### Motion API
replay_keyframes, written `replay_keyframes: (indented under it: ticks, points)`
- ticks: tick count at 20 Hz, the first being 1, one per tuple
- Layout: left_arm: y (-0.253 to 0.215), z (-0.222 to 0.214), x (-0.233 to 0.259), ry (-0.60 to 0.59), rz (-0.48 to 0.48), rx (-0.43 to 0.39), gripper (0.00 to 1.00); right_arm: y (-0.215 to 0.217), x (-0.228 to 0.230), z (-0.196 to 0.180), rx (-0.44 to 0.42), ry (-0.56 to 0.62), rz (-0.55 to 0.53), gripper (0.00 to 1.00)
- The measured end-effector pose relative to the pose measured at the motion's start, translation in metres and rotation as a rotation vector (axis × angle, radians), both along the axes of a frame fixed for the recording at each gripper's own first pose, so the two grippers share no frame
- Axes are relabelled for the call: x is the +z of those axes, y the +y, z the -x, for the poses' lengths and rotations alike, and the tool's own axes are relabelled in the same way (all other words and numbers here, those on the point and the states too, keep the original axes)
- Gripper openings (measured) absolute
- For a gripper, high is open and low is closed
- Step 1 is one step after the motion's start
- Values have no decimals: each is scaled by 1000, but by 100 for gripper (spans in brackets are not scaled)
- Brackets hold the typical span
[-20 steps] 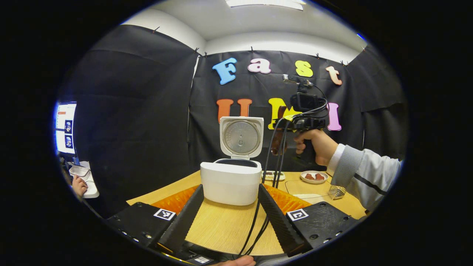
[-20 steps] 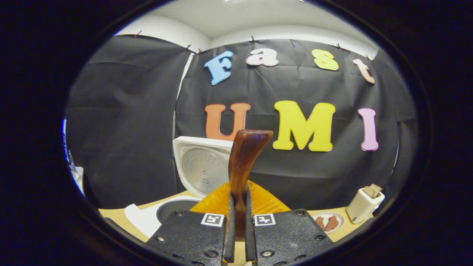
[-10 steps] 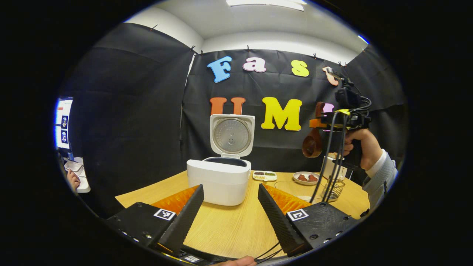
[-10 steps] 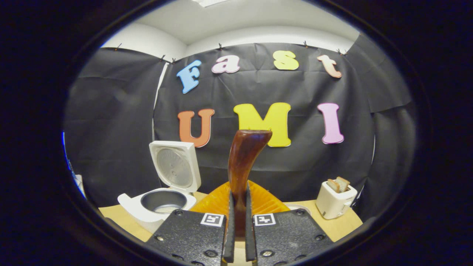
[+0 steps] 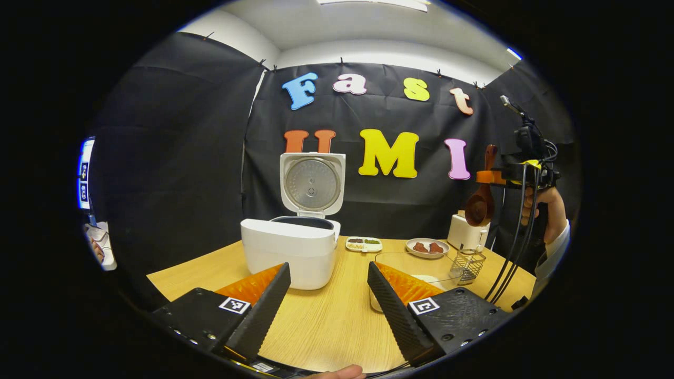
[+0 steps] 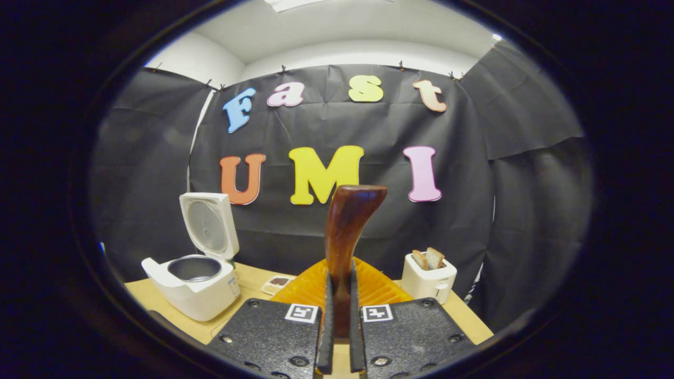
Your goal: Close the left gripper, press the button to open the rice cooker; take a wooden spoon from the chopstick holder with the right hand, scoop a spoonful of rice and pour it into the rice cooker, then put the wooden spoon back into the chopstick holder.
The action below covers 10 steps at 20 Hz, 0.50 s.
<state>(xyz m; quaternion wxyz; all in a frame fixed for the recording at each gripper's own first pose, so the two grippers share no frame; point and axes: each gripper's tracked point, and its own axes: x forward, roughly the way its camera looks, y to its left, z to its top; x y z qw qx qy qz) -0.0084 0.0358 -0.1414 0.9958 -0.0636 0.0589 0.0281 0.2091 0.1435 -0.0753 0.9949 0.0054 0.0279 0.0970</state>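
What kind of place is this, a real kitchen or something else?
Probably a staged recording booth, not a real kitchen: black cloth walls surround one wooden table holding a rice cooker, a toaster and small food plates.

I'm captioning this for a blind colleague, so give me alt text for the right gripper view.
The right gripper holds a wooden spoon upright by its handle. Beyond it on the table, a white rice cooker stands open at left and a toaster at right.

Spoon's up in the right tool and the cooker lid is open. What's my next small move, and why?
Probably lower the right tool straight down toward the wire holder. The wooden spoon hangs bowl-down, clamped by its handle, roughly above that holder beside the toaster, well away from the rice cooker. Whether rice was poured can't be told from here.
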Motion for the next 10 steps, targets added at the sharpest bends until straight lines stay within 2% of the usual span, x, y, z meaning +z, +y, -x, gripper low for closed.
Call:
replay_keyframes:
  ticks: [4,10]
  points:
    - [-18,-12,-15,26,30,-27,94,-24,-34,-19,6,51,-31,18]
    - [-9,-17,-3,-12,-21,8,94,-51,-96,-43,-25,152,-74,18]
